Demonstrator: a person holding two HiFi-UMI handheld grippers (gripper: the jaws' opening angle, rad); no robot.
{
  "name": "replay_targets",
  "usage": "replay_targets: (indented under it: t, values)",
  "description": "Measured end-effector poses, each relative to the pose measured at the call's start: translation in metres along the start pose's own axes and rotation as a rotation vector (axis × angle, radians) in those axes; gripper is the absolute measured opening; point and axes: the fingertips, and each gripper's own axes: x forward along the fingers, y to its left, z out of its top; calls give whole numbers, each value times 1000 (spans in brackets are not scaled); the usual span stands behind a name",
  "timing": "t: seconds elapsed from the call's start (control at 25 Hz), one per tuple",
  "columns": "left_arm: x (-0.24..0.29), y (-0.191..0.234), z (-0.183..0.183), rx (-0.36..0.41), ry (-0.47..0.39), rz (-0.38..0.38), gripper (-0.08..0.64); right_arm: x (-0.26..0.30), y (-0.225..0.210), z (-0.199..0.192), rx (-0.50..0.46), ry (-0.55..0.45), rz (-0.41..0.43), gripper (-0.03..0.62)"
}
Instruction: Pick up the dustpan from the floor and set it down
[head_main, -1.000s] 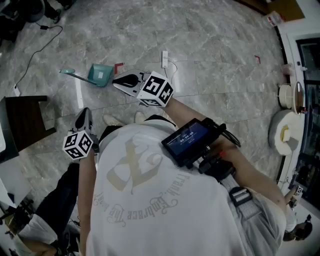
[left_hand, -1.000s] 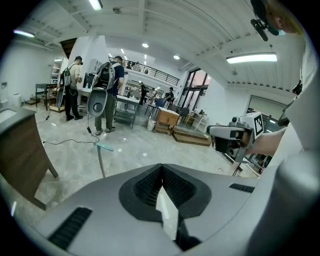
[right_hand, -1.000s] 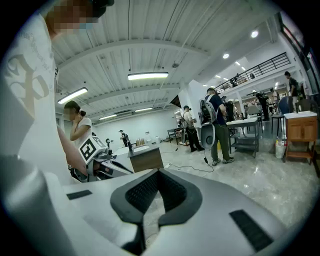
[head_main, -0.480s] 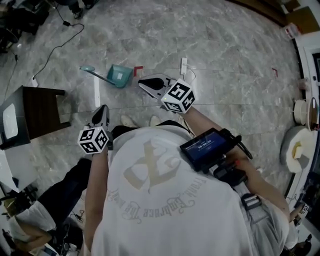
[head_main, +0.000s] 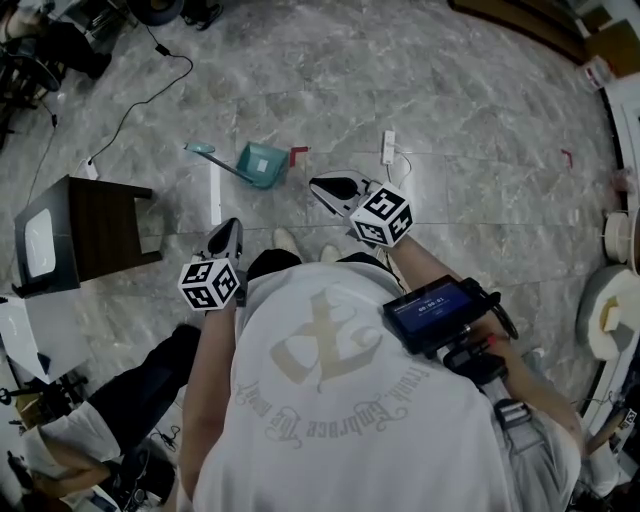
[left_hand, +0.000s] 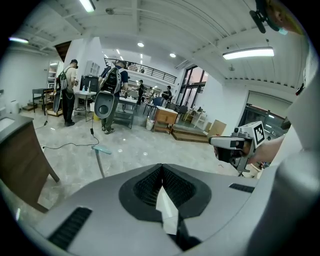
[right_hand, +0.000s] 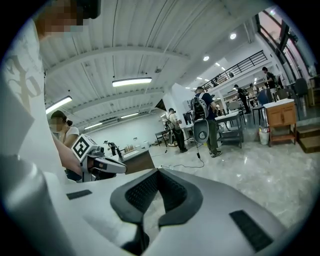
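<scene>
On floor, off corner of dark table (head_main: 95, 225): teal dustpan (head_main: 262, 163) untouched | left gripper (head_main: 228, 235), right gripper (head_main: 335, 187): jaws closed, empty | dustpan drifted toward head-view centre; approach underway, grasp not begun.

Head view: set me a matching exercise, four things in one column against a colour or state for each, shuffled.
Things:
1. dustpan
2. wooden table
3. power strip
4. left claw

Colour or state:
A. dark brown
B. shut, nothing held
C. teal
D. white

Pairs: 1-C, 2-A, 3-D, 4-B
</scene>
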Motion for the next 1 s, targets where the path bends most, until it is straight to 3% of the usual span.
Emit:
replay_targets:
  t: [0.16,0.56,0.84,1.0]
  values:
    - [0,-9,2,1,13,-10,12,-14,-3,-3,-3,3,-19,17]
    - [40,16,9,-36,38,-67,12,0,-21,-13,20,58,-71,15]
    - [85,63,45,-77,49,-77,12,49,-71,18,38,83,-99,15]
    - [91,71,57,-90,44,-81,12,52,-78,28,45,89,-118,15]
